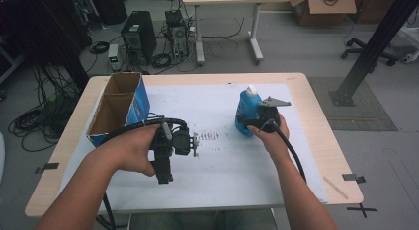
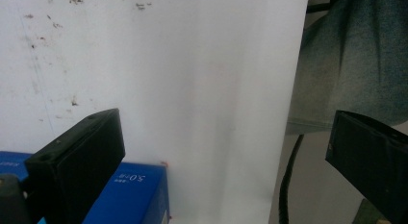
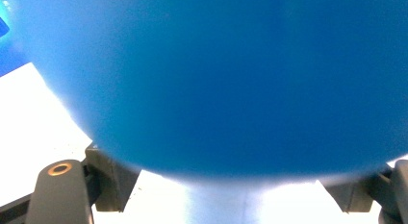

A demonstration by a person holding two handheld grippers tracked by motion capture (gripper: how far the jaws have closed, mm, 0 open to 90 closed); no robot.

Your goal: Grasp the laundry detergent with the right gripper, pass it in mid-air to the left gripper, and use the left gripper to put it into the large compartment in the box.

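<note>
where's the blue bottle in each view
High view: bottle stands right of centre on the white sheet, at the right gripper.
Left gripper view: not in it.
Right gripper view: bottle looms blurred across the top and middle.
Shared landmark: the white sheet, in all three.

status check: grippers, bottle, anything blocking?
Right gripper around blue bottle, grip unconfirmed. Left gripper open, nothing between its jaws. Bottle upright on white sheet. Open cardboard box off to the left, nothing blocking.
</note>
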